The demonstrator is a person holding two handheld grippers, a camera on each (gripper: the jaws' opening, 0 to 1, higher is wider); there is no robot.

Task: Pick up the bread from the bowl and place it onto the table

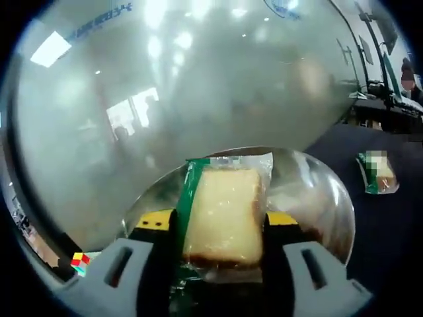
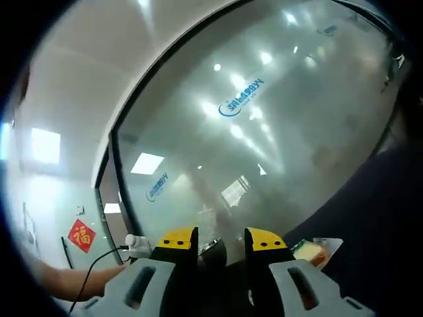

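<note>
The bread (image 1: 223, 221) sits in clear, crinkly plastic wrap with a green edge, pretty glossy. The bowl (image 1: 327, 191) behind it is shiny polished metal. The bench (image 1: 390, 224) looks dark and matt, and the wall (image 1: 198, 86) is frosted glass.

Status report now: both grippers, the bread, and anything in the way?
Left gripper shut on wrapped bread, above the bowl. Right gripper empty, jaws slightly apart. Second wrapped bread already on the table.

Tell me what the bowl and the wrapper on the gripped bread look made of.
Bowl: likely polished metal, since its inside mirrors the surroundings. Bread wrapper: thin clear plastic film with a green printed edge; it glints and crinkles, and the slice shows through it, held in the left gripper.
</note>
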